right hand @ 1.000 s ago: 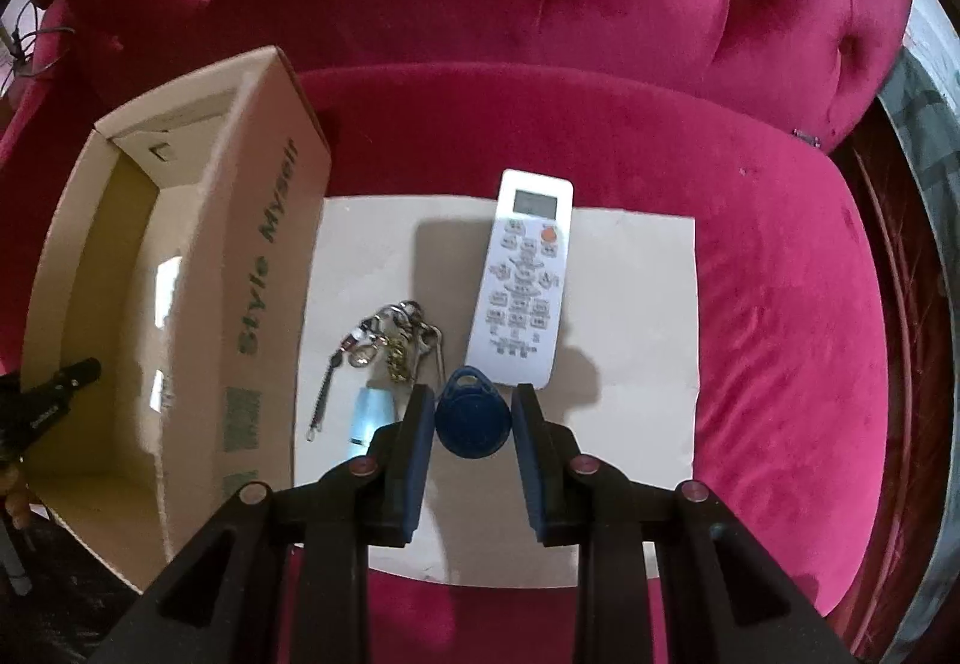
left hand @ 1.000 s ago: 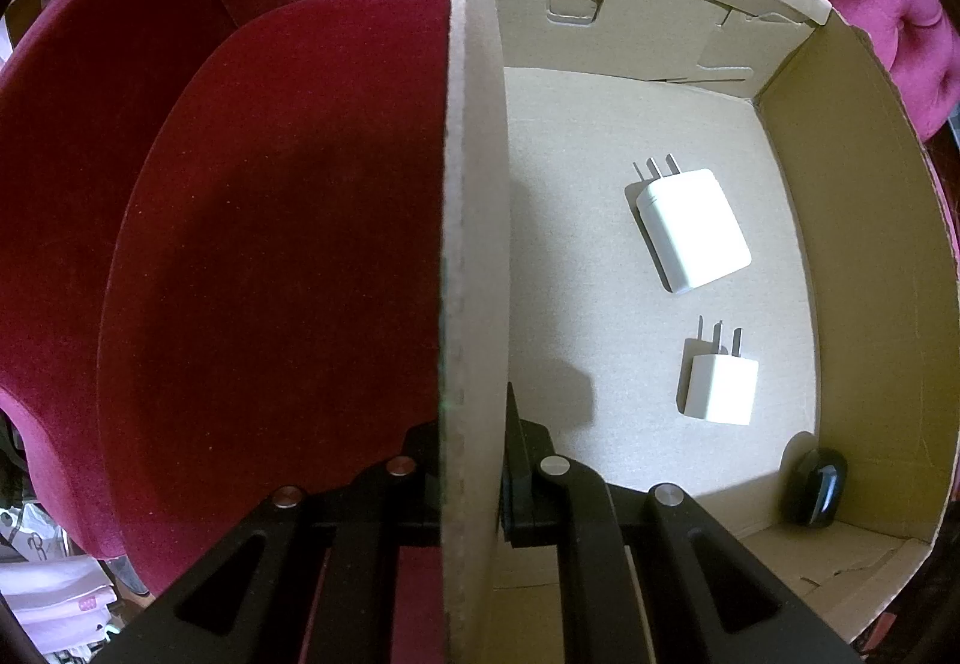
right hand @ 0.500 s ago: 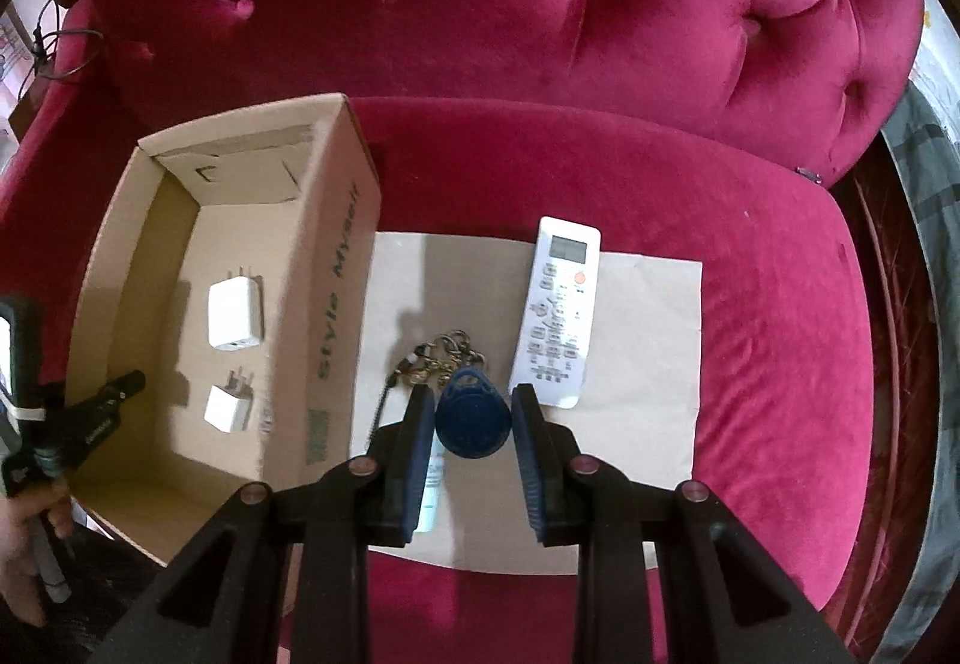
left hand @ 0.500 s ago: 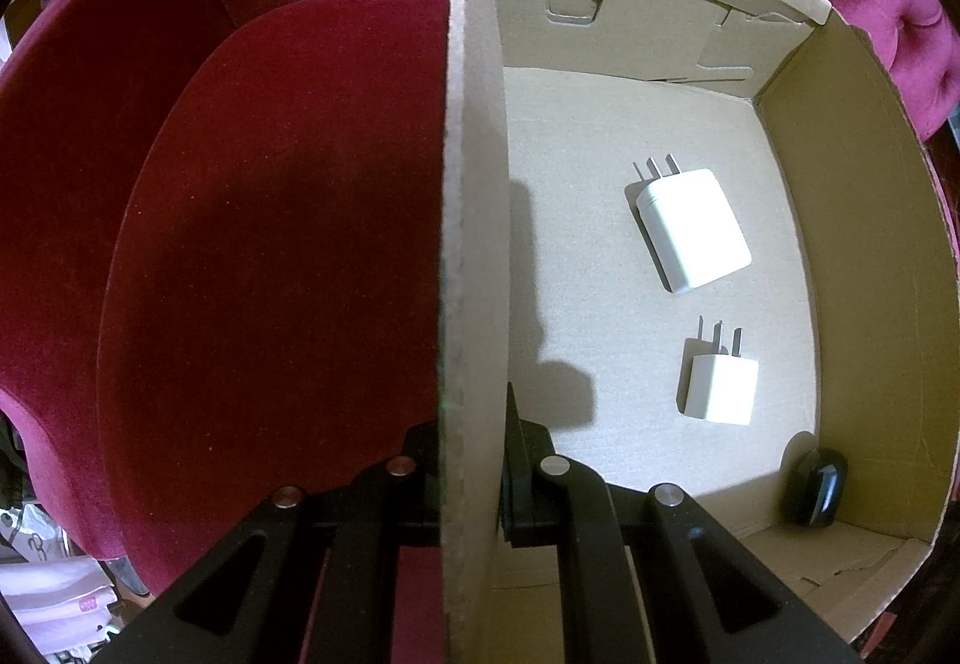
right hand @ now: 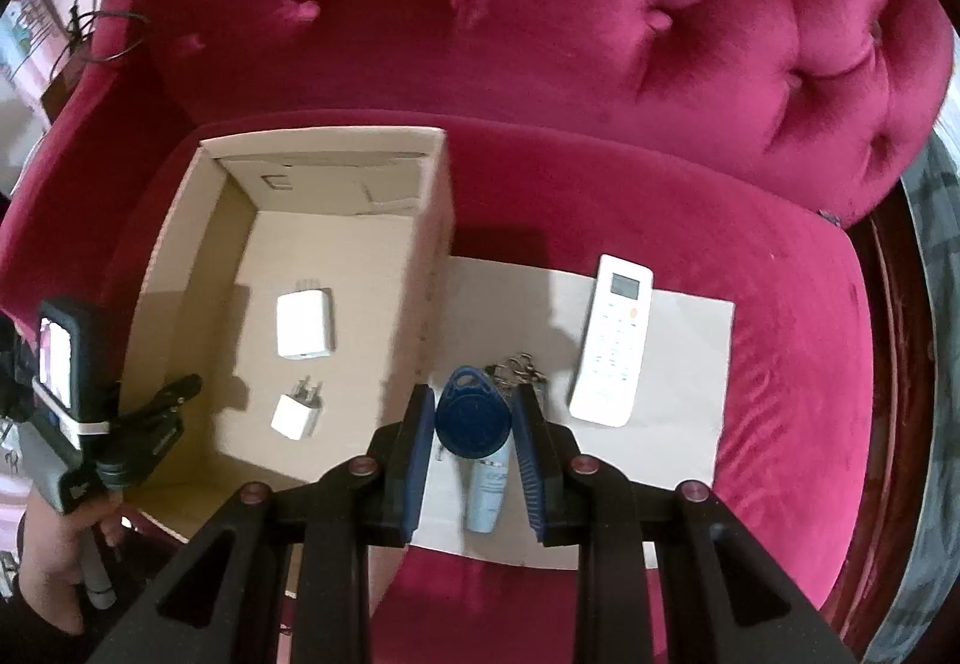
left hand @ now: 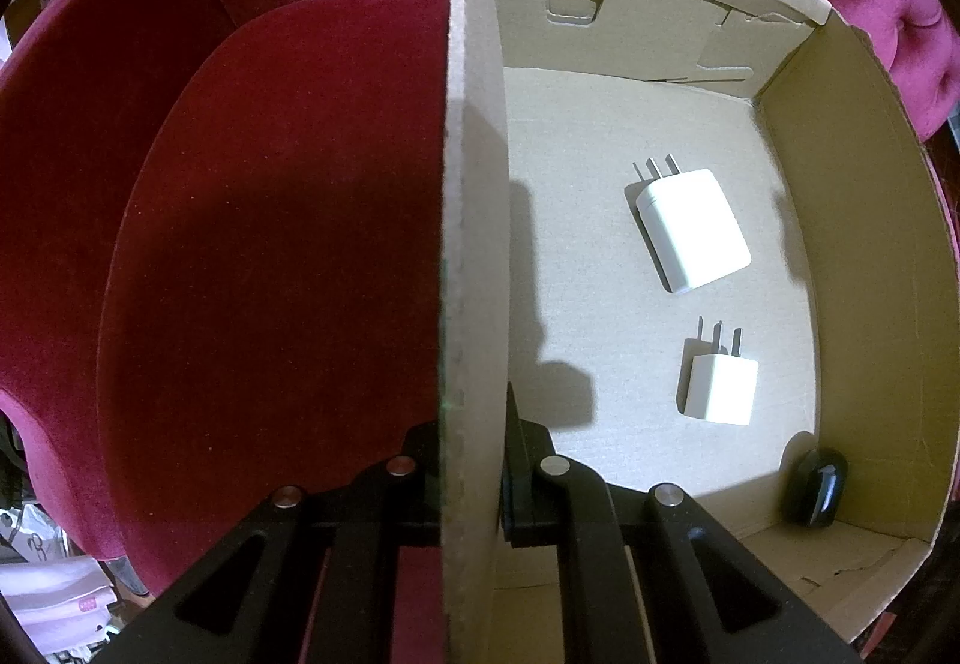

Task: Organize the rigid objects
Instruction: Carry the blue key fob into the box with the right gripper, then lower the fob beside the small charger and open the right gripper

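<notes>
Plastic and stiff, the blue key fob [right hand: 471, 420] sits clamped between the jaws of the right gripper [right hand: 474, 424], held by its flat faces just outside the near right corner of the cardboard box [right hand: 441, 244]. It looks light and hard, unlikely to bend or crack, though its smooth teardrop shell could probably slip if pinched at the narrow top; the wide lower body, where the pads press now, seems the safest hold. Under it, on the paper sheet [right hand: 690, 394] beside the box, lie a pale blue tube [right hand: 487, 490], a bunch of keys [right hand: 519, 367] and, further from the box, a white remote [right hand: 612, 340].

Inside the box lie a large white charger [left hand: 693, 229], a smaller white charger [left hand: 720, 388] nearer the front, and a black object [left hand: 817, 493] in the front right corner. The left gripper [left hand: 474, 460] is clenched on the box's left wall [left hand: 474, 184], steadying it on the red sofa [right hand: 540, 34].

Compared with a second ago, the right gripper has risen and drifted toward the box: the fob, then low over the paper close to the remote's foot, now hangs clear above the tube, and the box interior with both chargers has come into view. The left gripper's grip on the wall has not shifted.
</notes>
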A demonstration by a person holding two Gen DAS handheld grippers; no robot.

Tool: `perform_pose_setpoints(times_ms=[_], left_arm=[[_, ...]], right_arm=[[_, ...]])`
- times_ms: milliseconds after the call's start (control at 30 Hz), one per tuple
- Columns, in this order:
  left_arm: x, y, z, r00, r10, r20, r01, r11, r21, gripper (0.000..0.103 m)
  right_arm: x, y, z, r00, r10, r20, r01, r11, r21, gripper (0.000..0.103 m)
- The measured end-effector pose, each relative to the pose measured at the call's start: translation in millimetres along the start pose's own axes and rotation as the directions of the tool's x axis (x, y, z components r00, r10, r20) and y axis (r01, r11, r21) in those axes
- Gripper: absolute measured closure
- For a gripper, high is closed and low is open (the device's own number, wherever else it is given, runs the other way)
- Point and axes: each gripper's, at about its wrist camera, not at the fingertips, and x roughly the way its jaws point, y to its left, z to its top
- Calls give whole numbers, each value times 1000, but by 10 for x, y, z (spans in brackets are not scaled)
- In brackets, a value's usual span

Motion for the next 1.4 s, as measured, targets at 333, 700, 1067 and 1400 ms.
perform_pose_setpoints(times_ms=[333, 700, 1067, 1400], left_arm=[[0, 0, 0, 1000, 0, 0, 0, 1000, 0, 93], [2, 6, 0, 1000, -1, 0, 1, 1000, -2, 93], [1, 4, 0, 1000, -1, 0, 1, 1000, -1, 93], [-1, -4, 2, 1000, 1, 0, -1, 1000, 1, 93]], right_arm=[[-17, 427, 129, 999, 44, 5, -44, 996, -75, 76], [231, 866, 210, 996, 83, -25, -85, 989, -119, 76], [570, 1061, 182, 993, 95, -69, -103, 986, -127, 76], [933, 1117, 92, 991, 87, -106, -100, 987, -123, 76]])
